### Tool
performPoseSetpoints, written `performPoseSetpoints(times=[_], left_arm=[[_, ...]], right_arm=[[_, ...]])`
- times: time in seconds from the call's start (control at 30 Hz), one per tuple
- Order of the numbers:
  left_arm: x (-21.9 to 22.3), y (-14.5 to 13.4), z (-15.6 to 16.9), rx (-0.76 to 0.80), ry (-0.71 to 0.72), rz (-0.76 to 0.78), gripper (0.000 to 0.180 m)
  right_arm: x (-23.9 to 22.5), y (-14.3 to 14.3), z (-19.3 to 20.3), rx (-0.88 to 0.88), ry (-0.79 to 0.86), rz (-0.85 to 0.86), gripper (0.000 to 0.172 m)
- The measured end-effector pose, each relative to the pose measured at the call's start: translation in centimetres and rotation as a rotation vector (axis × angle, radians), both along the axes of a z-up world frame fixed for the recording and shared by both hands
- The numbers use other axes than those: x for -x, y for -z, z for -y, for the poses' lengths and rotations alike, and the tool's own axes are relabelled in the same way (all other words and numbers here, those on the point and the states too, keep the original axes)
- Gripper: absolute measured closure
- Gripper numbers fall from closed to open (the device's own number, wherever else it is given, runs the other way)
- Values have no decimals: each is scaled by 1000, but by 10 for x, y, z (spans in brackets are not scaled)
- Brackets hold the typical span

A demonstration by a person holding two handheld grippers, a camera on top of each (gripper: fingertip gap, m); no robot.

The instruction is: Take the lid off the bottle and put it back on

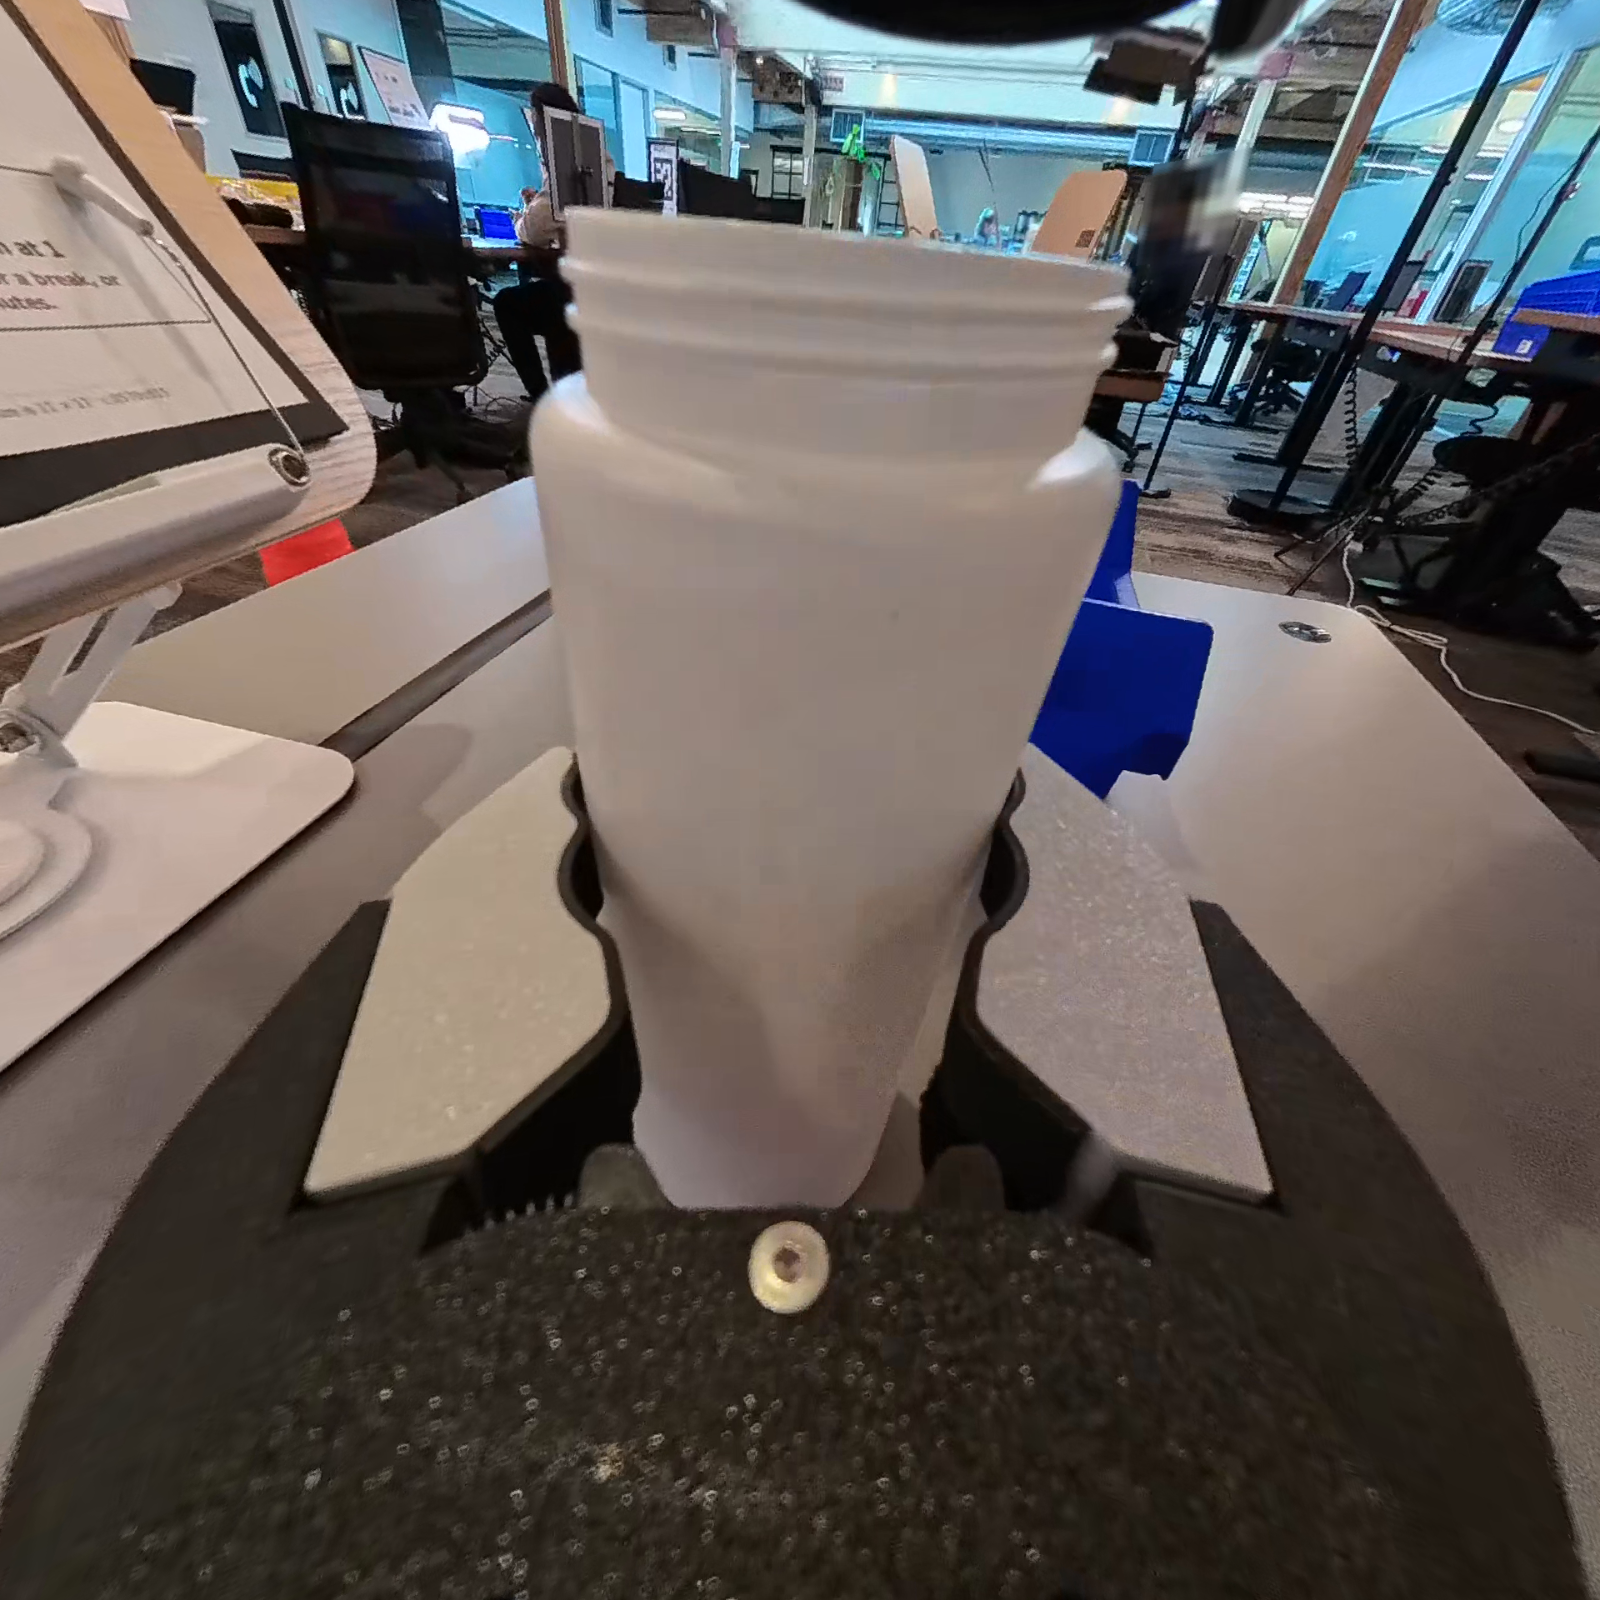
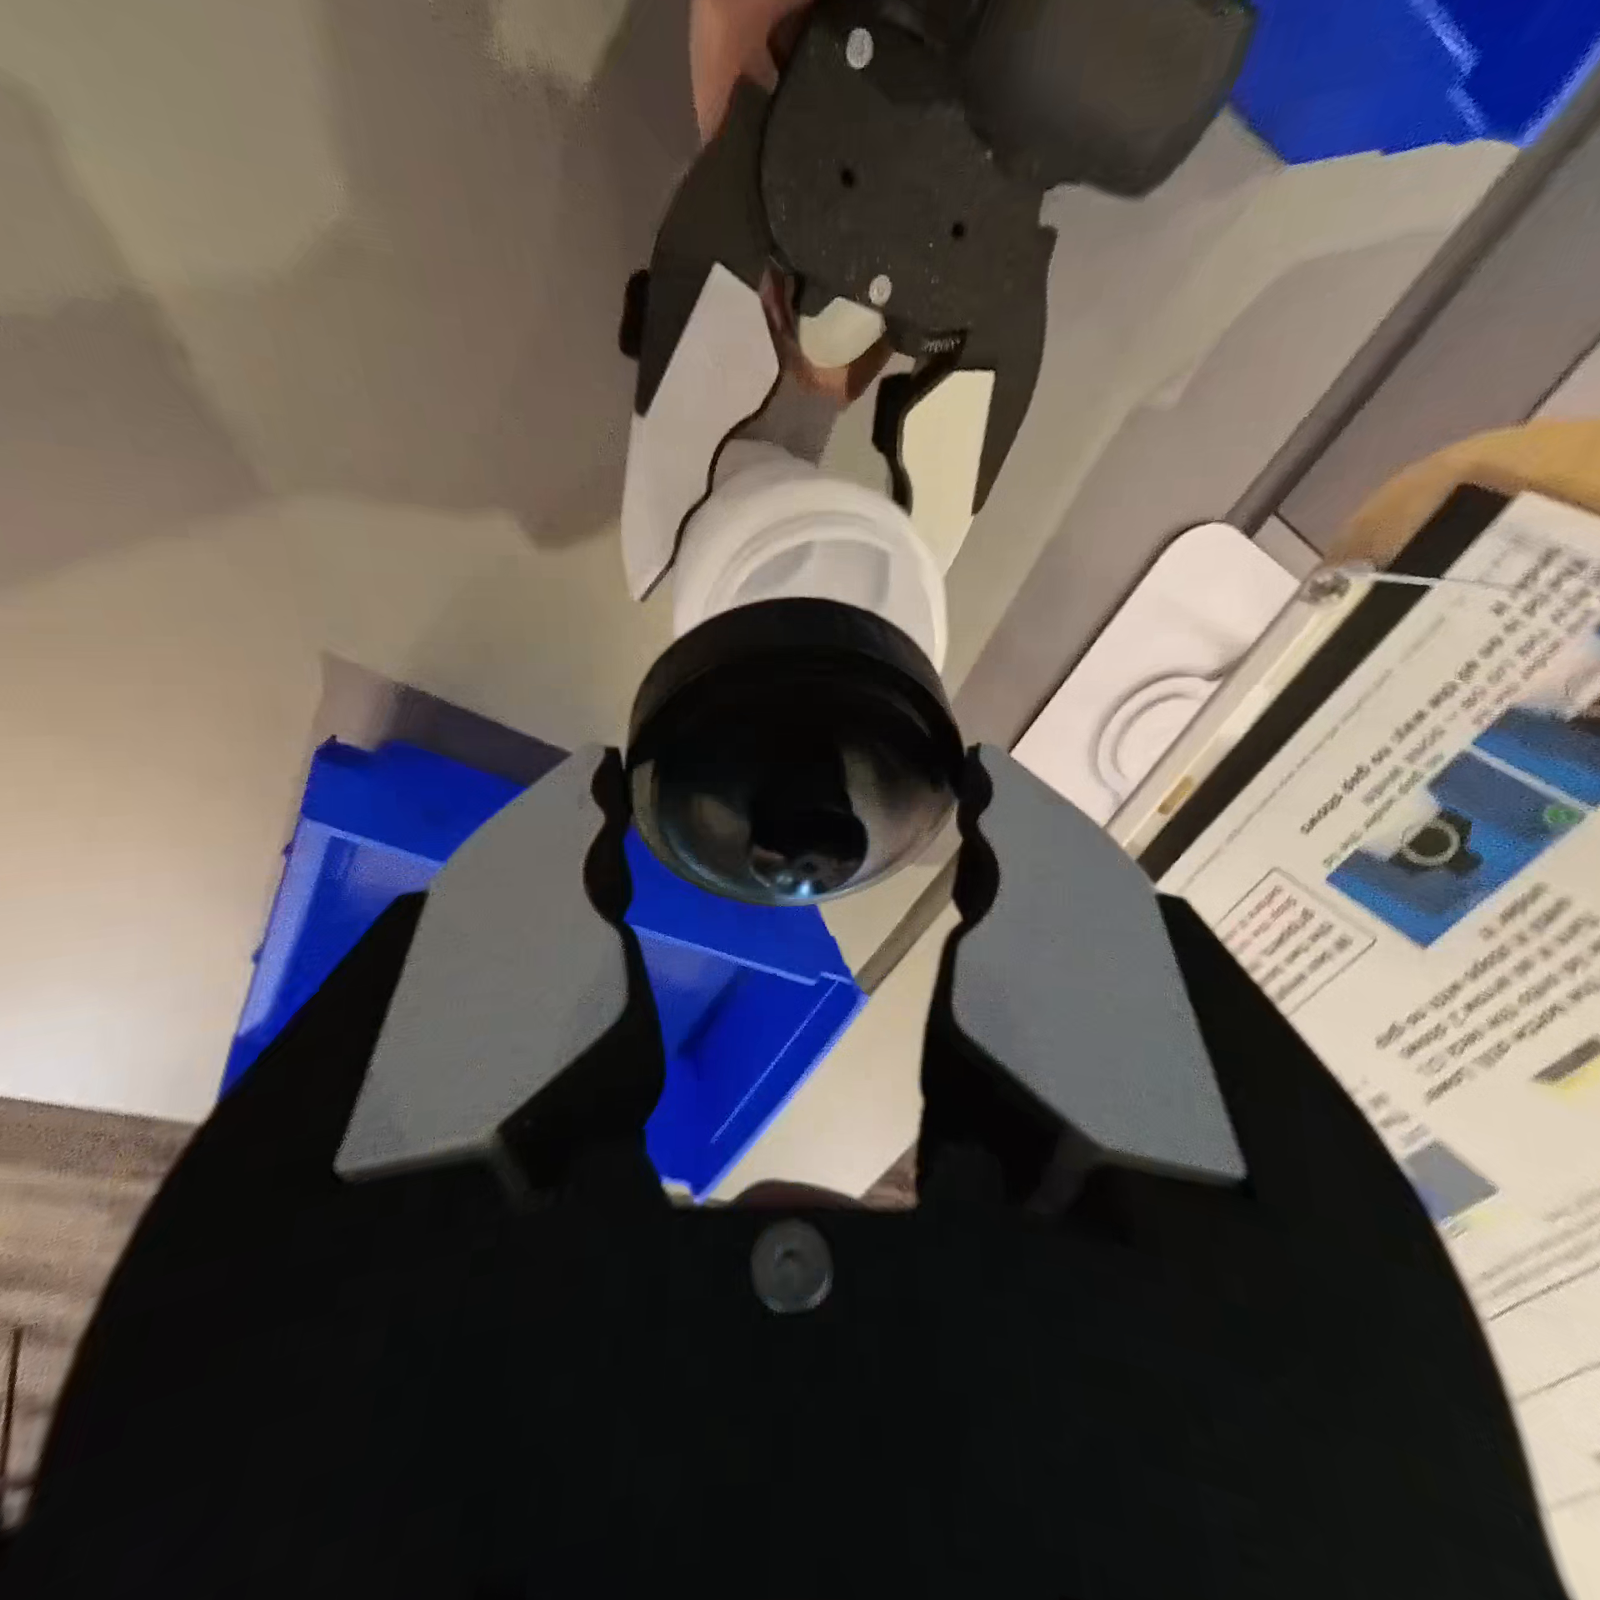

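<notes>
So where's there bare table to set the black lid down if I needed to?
Bare tabletop lies right of the blue bin. A narrower bare strip runs between the white bottle and the white stand base. It is crowded far left, under the instruction board.

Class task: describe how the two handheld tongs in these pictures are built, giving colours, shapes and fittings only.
Both tongs, left and right, have a wide, black, speckled body with a round screw in the middle. Each carries two flat grey fingers with black wavy inner edges. No cables or sleeves are visible.
</notes>
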State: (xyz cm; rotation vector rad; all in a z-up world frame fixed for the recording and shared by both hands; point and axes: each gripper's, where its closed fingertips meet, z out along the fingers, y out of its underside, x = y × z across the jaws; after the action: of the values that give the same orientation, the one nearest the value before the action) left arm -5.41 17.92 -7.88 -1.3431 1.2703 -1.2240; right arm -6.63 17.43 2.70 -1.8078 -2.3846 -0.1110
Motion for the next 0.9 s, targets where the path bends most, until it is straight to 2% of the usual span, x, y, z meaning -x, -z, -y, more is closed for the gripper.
performPoseSetpoints(times=[0.13,0.37,0.8,0.9], left_arm=[[0,0,-1,13,7,12,94],[0,0,0,4,13,4,94],[1,1,-1,6,13,-5,94],[1,1,-1,7,11,-5,94]], right_arm=[[10,16,-7,39,-41,92,99],[8,24,-12,90,-42,182,99],[13,33,-13,81,-106,205,98],[12,33,-13,82,-71,204,99]])
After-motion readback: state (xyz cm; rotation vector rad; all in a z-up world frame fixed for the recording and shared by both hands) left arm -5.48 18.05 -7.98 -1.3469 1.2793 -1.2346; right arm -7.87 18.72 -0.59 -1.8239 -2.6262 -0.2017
